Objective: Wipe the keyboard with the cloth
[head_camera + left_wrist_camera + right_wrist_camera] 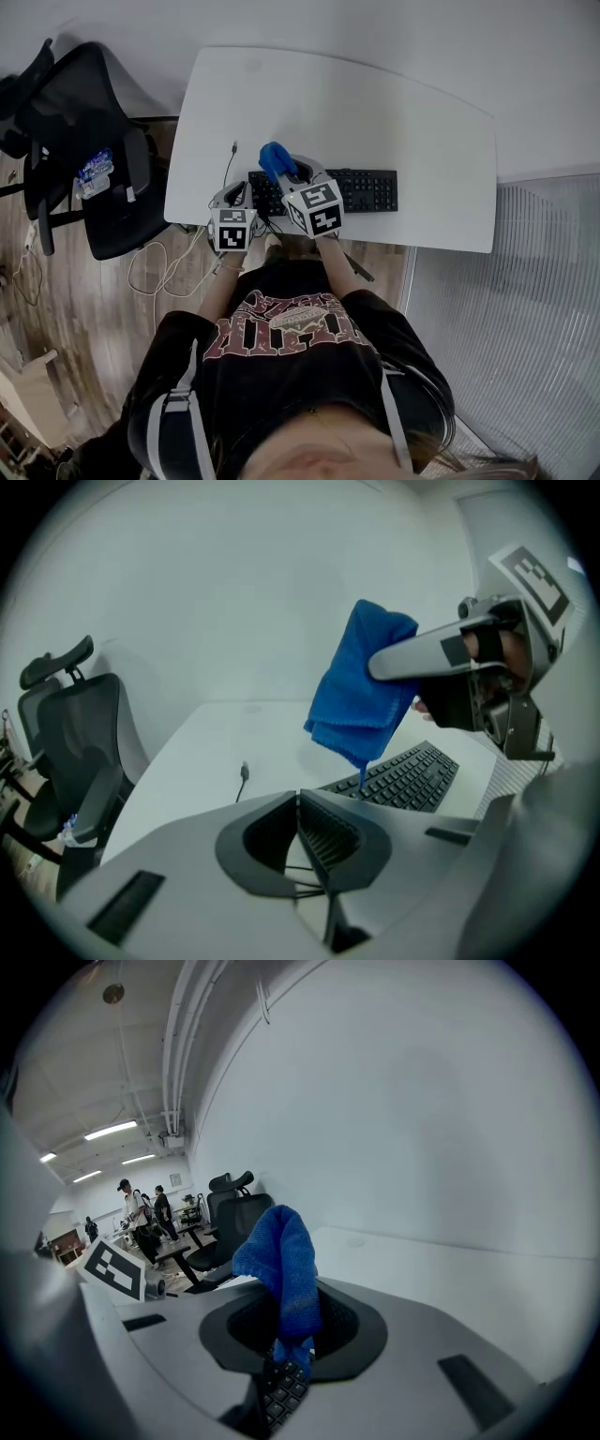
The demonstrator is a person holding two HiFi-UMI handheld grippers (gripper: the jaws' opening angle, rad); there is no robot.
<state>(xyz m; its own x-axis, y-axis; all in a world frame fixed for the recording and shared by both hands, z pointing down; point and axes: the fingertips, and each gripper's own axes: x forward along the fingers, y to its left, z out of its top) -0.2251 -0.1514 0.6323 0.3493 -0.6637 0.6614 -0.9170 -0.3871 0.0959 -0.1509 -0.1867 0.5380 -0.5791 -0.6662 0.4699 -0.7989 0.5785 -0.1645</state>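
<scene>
A black keyboard (361, 190) lies along the front edge of the white table (375, 112). My right gripper (296, 176) hangs above the keyboard's left end, shut on a blue cloth (274, 159). In the right gripper view the cloth (286, 1269) bulges up from between the jaws, with keys (281, 1393) showing beneath. The left gripper view shows the cloth (361, 691) dangling clear of the keyboard (405, 778), held by the right gripper (417, 653). My left gripper (234, 197) stays just left of the keyboard near the table's edge; its jaws (298, 801) are shut on nothing.
A loose cable end (243, 772) lies on the table left of the keyboard. A black office chair (89, 150) stands to the table's left, with cords on the wooden floor (150, 267). People (141, 1211) stand far off in the room.
</scene>
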